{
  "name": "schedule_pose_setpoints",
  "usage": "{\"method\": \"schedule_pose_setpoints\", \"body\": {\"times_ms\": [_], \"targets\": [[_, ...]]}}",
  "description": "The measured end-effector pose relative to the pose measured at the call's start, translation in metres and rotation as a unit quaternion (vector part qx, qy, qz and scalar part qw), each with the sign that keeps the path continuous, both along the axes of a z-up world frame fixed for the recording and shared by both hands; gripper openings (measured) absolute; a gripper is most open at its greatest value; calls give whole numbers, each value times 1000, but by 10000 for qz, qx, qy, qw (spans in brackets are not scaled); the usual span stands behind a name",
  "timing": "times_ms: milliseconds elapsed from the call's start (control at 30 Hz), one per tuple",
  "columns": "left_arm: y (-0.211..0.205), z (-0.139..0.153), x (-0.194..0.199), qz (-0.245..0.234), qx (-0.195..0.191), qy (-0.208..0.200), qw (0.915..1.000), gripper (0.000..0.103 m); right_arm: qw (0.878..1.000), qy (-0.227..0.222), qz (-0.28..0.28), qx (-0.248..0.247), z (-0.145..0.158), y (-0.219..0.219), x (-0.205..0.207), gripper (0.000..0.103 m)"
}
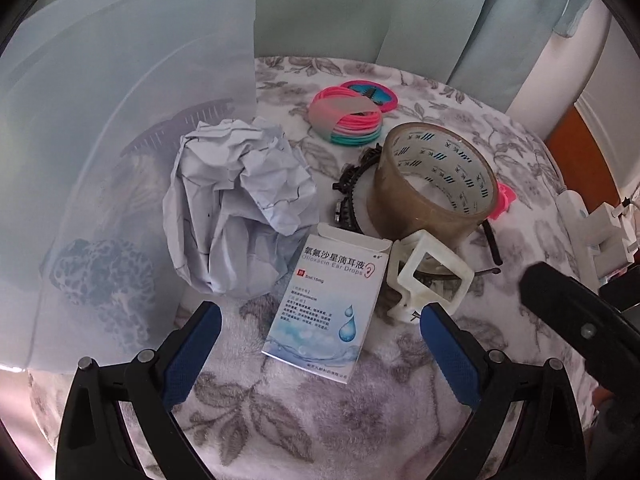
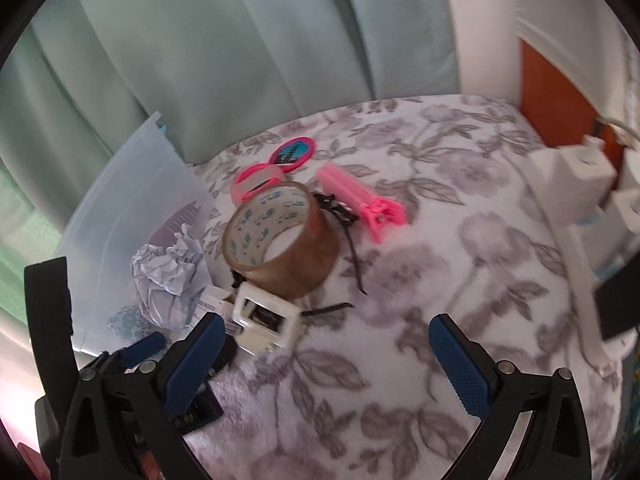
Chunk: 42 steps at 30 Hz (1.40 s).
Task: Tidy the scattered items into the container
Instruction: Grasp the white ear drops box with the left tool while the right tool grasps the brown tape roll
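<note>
A translucent plastic container (image 1: 100,128) stands at the left, with a purple comb (image 1: 184,124) and a blue patterned item (image 1: 104,276) inside. Beside it lie a crumpled paper ball (image 1: 236,204), an ear-drops box (image 1: 332,300), a white plastic clip (image 1: 428,276), a brown tape roll (image 1: 432,184), a black headband (image 1: 352,188) and pink and teal hair ties (image 1: 348,118). My left gripper (image 1: 320,344) is open, its fingers either side of the box's near end. My right gripper (image 2: 324,356) is open and empty above the blanket, just right of the clip (image 2: 266,320).
A pink round mirror (image 2: 294,152) and a pink clip tool (image 2: 360,196) lie farther back on the floral blanket (image 2: 440,280). White chargers and a power strip (image 2: 580,184) sit at the right edge. Green curtains hang behind.
</note>
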<state>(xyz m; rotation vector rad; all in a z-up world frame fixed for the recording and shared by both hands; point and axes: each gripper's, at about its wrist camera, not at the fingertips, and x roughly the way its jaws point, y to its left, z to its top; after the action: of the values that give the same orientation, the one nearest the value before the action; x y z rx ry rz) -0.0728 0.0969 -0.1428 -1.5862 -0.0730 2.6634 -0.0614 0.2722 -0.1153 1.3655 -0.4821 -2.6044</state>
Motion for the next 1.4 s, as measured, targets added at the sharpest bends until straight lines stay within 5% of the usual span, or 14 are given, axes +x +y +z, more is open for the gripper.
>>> {"method": "schedule_pose_setpoints", "body": {"times_ms": [333,500,633,1100,1233,1400], "targets": [[-1,1,1,-228,73,-153,9996,93,9982,41,558,225,-8,-25,-38,103],[1,-1,4,-314,84,-211,9992,76,9963,19,773,368,-16,-34,-54,103],[-8,-2,3,-193,184,-278,9993,75,9945,-18,907,523,-24,-44,-67,103],[-13,-21,-15,-77,148,-292,9994,69,9931,-33,921,731,-36,-58,-87,92],[-9,-21,-15,-139,18,-182,9997,54,9934,-36,886,728,-39,-58,-90,92],[-10,-17,-12,-138,45,-139,9998,50,9964,-122,701,459,-35,-50,-88,91]]}}
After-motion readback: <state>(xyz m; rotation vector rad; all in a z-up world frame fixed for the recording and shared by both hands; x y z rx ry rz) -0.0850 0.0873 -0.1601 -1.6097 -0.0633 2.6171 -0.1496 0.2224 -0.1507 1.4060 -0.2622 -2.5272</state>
